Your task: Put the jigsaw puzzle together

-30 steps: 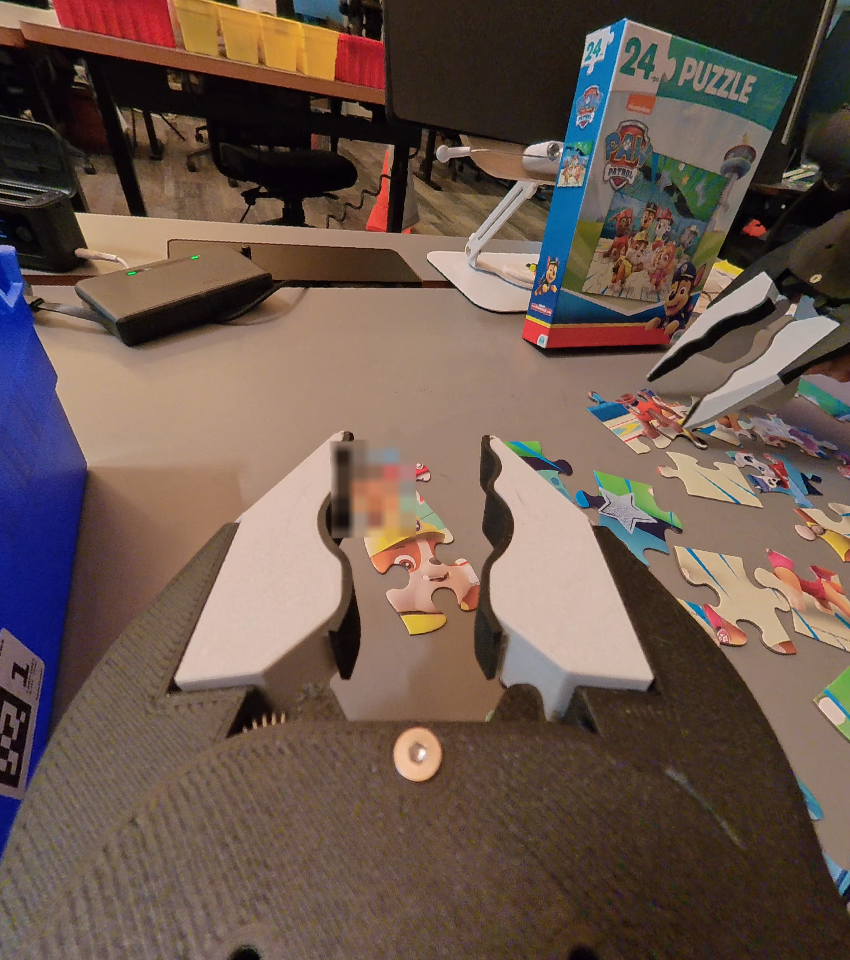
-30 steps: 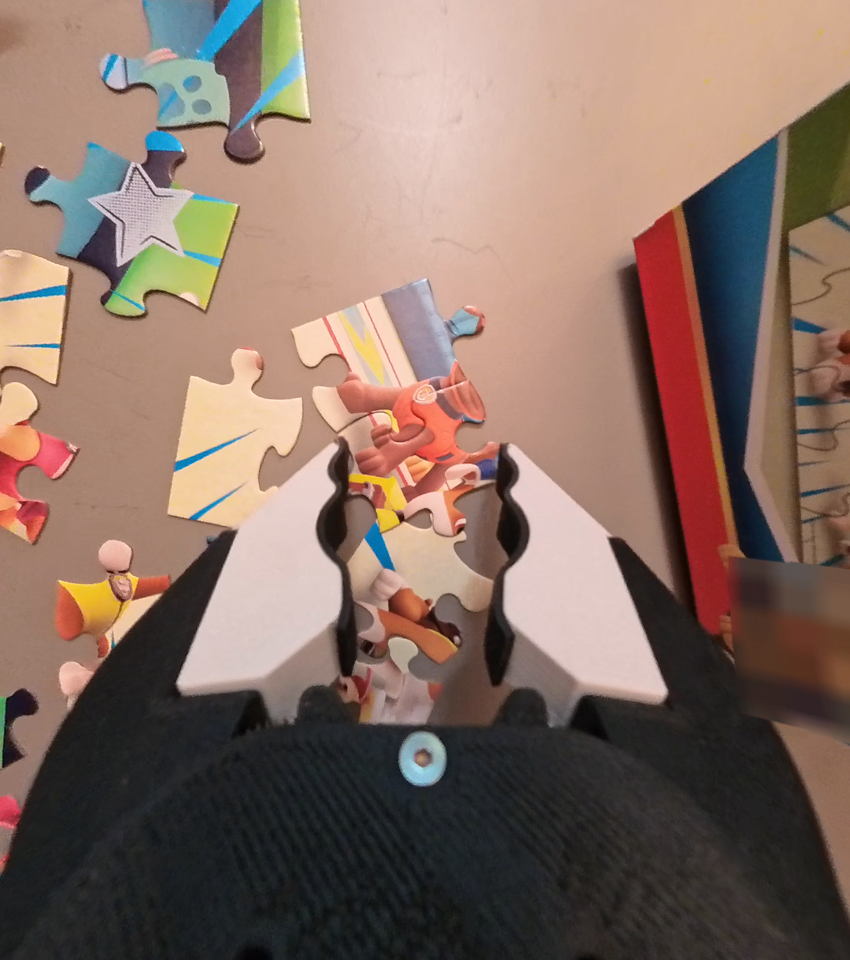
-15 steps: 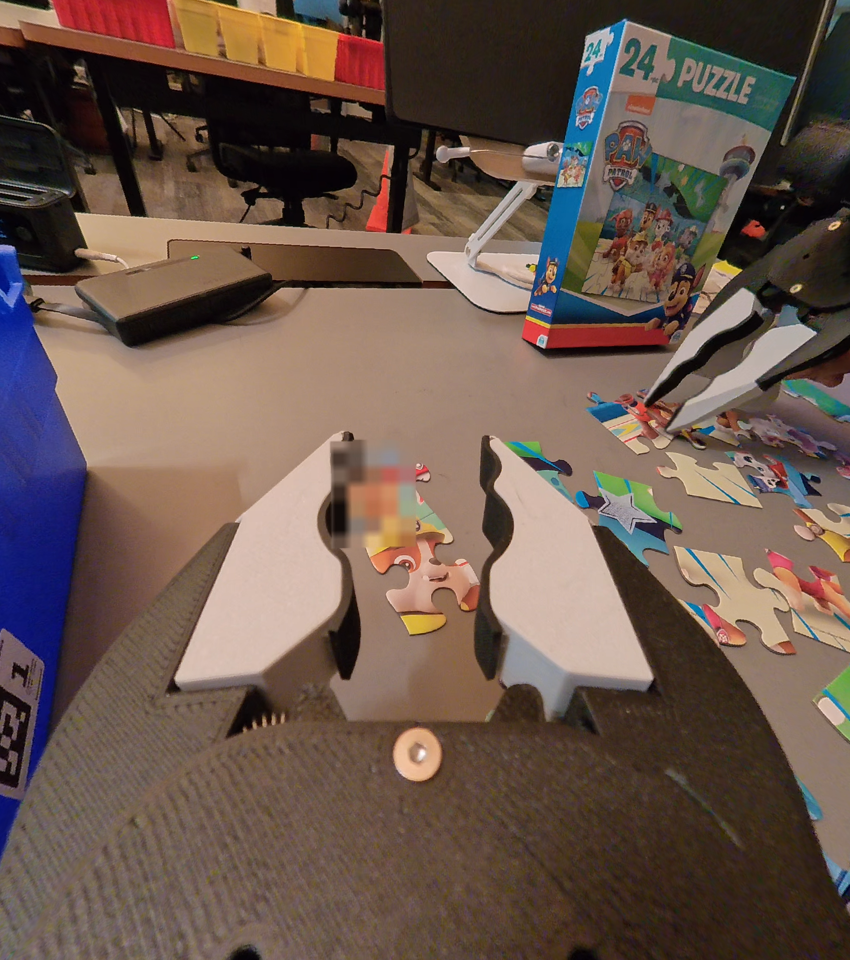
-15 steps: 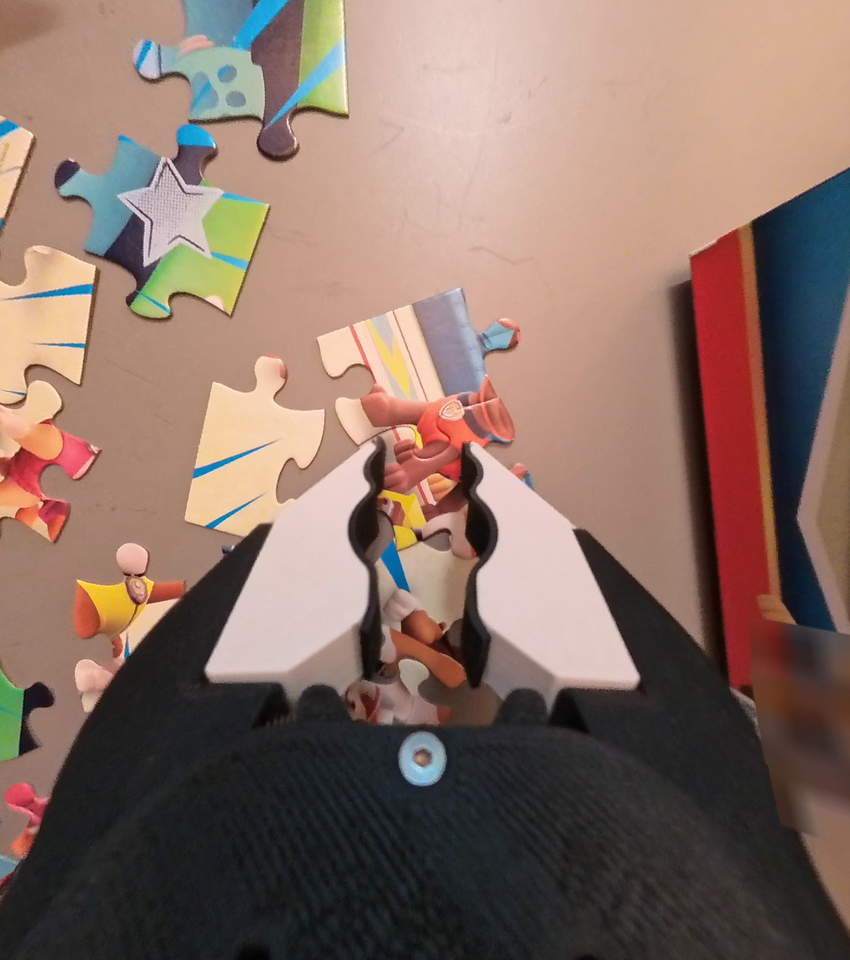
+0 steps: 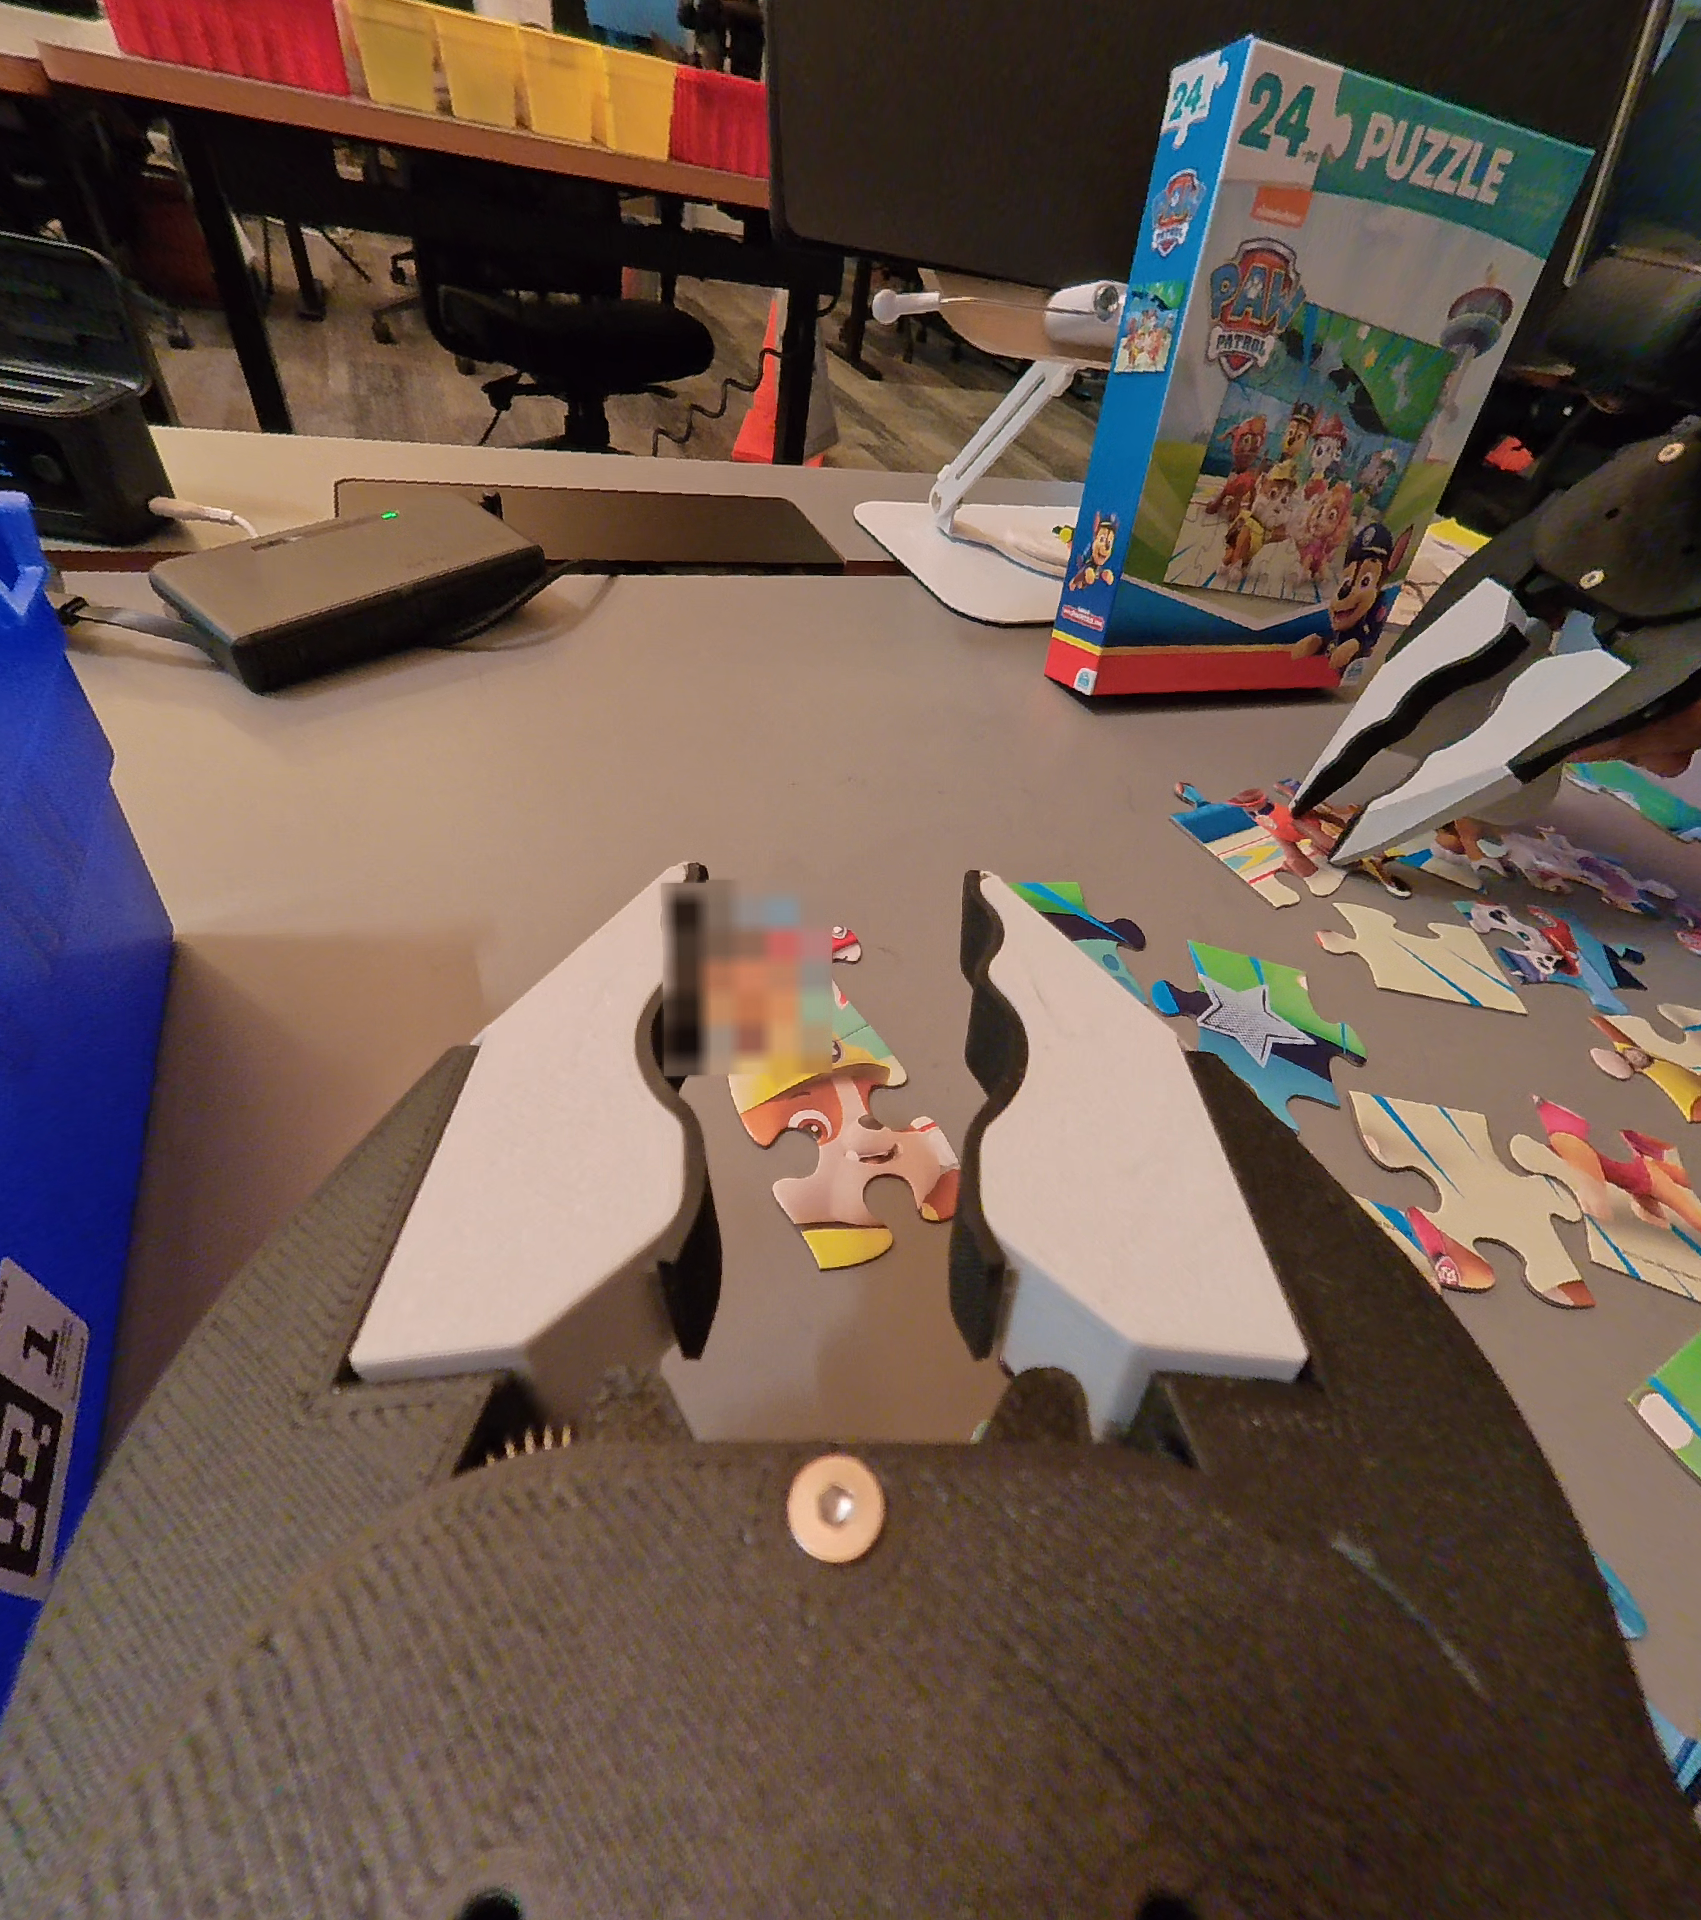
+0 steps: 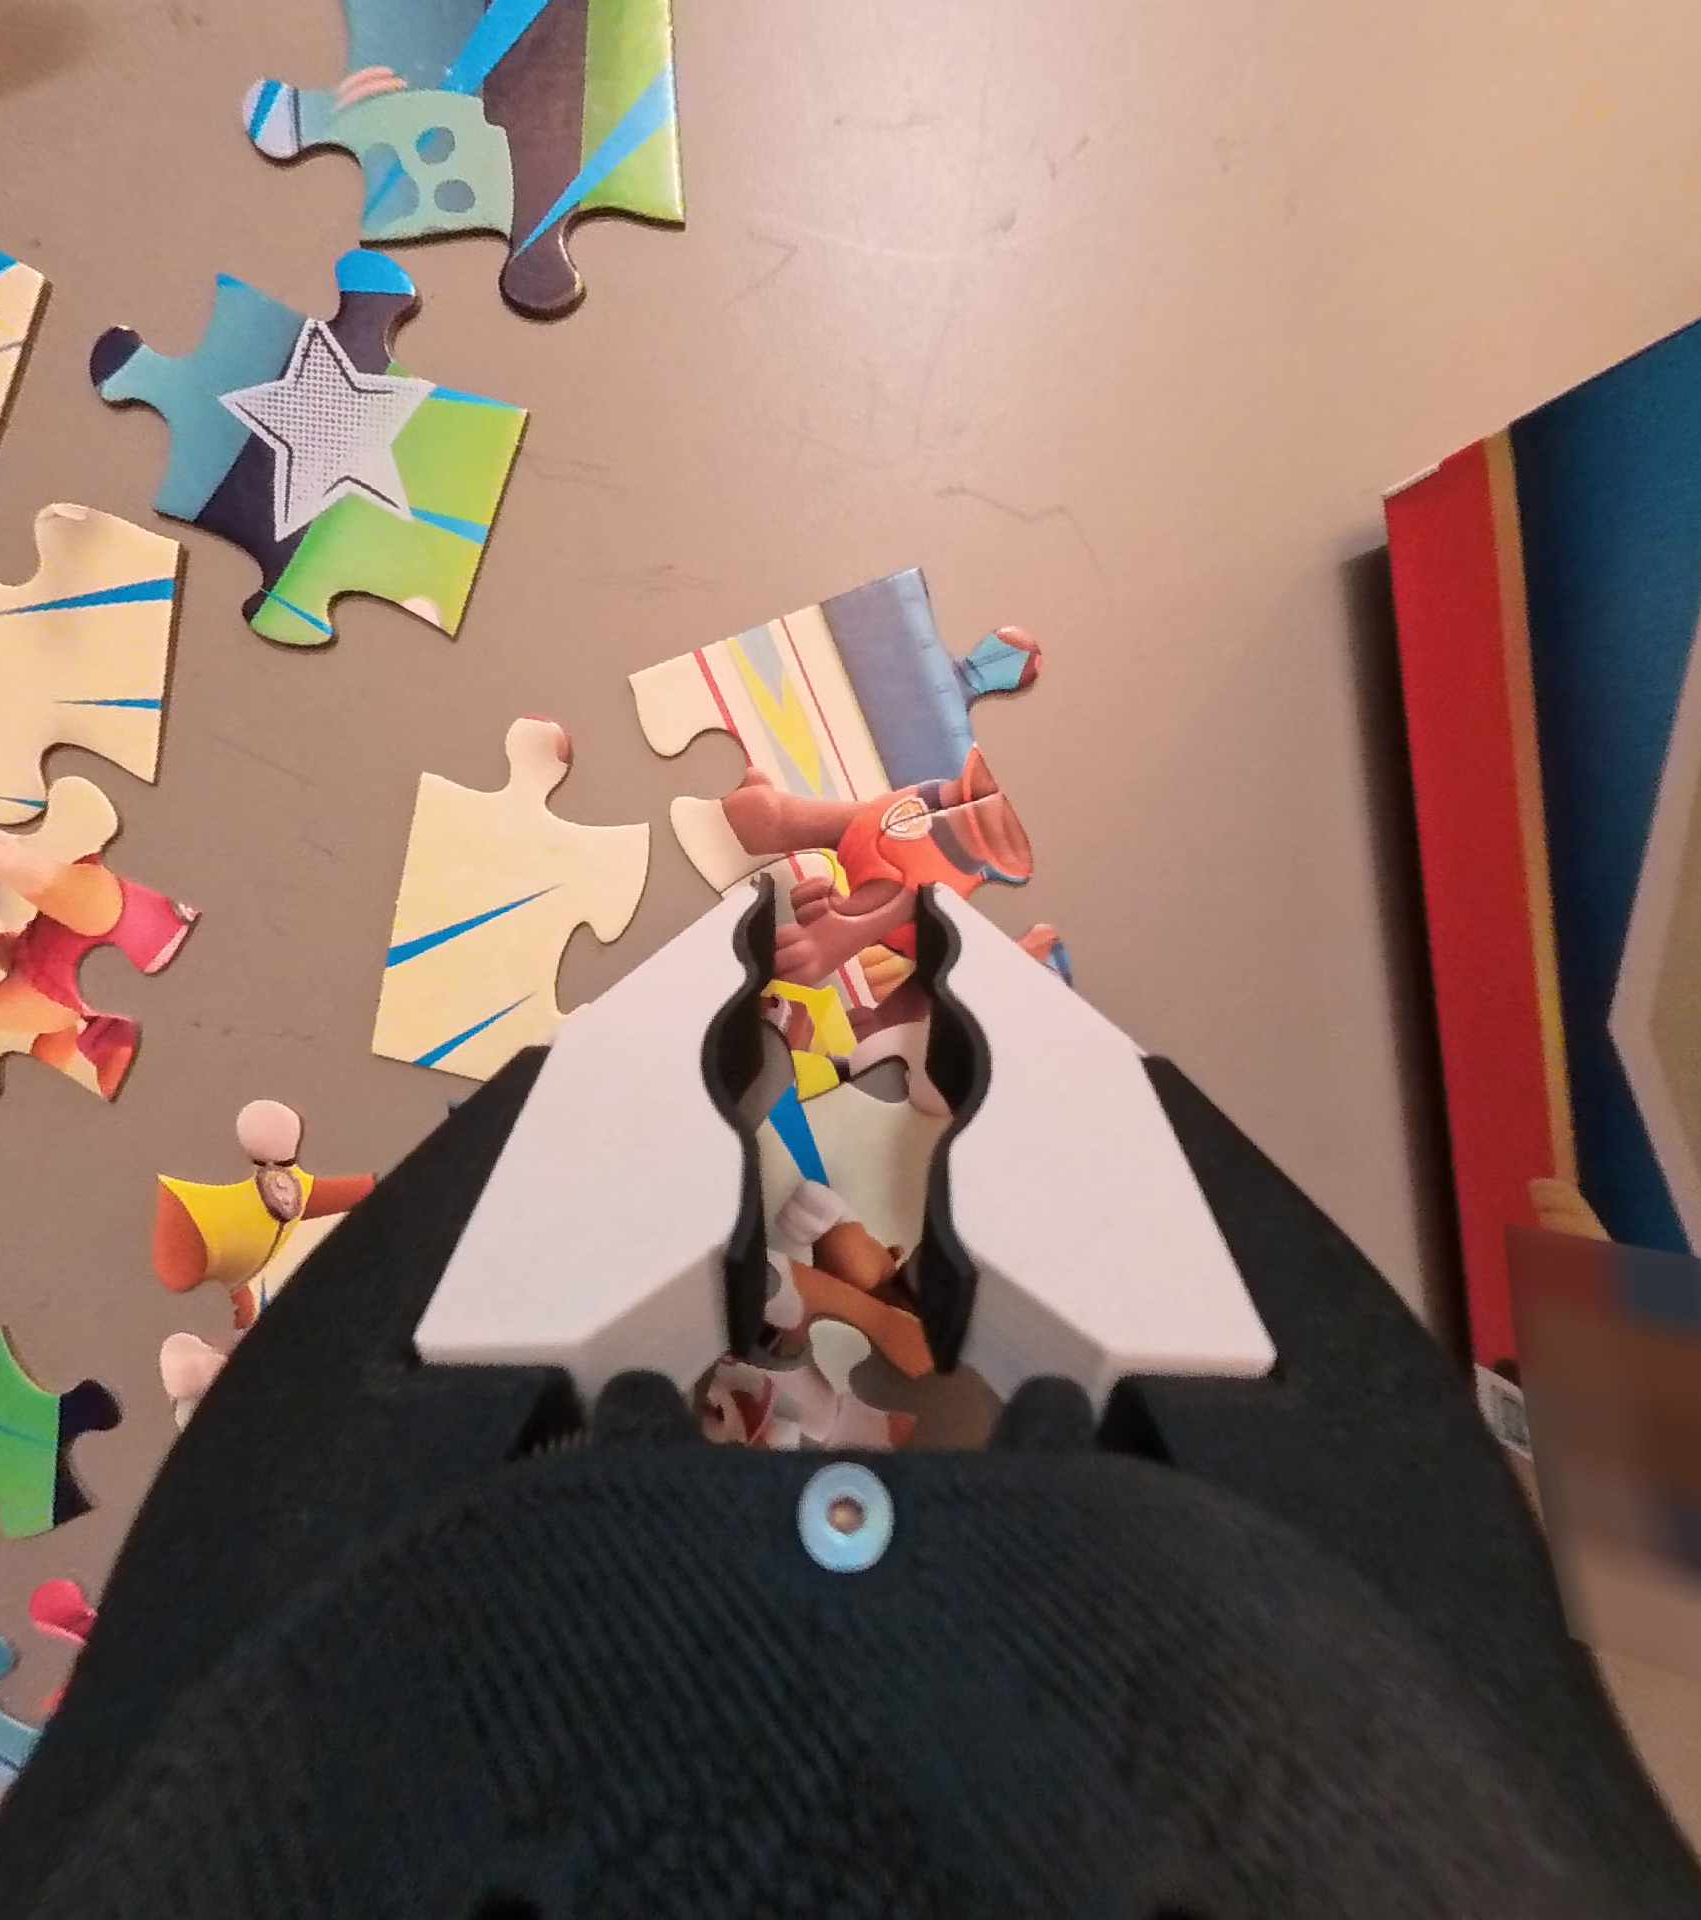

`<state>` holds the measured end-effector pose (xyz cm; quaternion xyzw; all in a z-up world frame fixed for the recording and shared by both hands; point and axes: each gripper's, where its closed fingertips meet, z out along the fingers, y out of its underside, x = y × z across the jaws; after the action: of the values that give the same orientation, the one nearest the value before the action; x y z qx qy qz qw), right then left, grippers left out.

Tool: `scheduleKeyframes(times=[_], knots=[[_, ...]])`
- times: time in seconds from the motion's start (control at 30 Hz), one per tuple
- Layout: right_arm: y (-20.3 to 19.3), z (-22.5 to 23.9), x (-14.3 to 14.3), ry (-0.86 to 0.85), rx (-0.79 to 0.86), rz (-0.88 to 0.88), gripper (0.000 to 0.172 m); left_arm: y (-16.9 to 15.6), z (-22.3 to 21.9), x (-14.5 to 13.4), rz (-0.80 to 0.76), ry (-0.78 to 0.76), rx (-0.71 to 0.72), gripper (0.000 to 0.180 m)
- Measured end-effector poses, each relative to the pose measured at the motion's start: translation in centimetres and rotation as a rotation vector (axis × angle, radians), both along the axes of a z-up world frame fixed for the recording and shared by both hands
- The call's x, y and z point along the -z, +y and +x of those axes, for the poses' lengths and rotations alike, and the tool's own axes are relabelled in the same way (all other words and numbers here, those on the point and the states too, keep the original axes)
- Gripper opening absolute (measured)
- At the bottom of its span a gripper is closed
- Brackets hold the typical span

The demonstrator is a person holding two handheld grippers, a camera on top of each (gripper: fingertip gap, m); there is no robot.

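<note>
Cardboard puzzle piece (image 6: 867, 821) beneath right tongs (image 6: 844, 902)

You've got a wide bare stretch of grey table (image 5: 721, 748) ahead of your left gripper (image 5: 830, 883) — easy passage there. On the left, the blue bin (image 5: 4, 987) walls you in. The upright puzzle box (image 5: 1282, 416) blocks the far right, and loose puzzle pieces (image 5: 1448, 1174) crowd the table below it.
</note>
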<state>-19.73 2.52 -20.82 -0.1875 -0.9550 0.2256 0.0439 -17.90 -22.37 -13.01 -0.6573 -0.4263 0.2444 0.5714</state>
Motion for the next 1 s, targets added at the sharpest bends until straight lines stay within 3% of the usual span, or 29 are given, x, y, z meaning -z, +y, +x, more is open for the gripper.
scheduleKeyframes(times=[0.37,0.57,1.0], knots=[[-1.9,-1.9,0.0,0.044,0.098,-0.067,0.027,0.0,0.0,0.0,0.004,0.0,-0.001,0.047],[-1.6,-1.9,-0.7,0.065,0.071,-0.074,0.044,0.0,0.0,0.0,0.001,0.001,0.0,0.047],[-0.9,-1.0,0.1,0.053,0.071,-0.091,0.047,-0.1,0.0,0.0,0.003,-0.001,-0.001,0.047]])
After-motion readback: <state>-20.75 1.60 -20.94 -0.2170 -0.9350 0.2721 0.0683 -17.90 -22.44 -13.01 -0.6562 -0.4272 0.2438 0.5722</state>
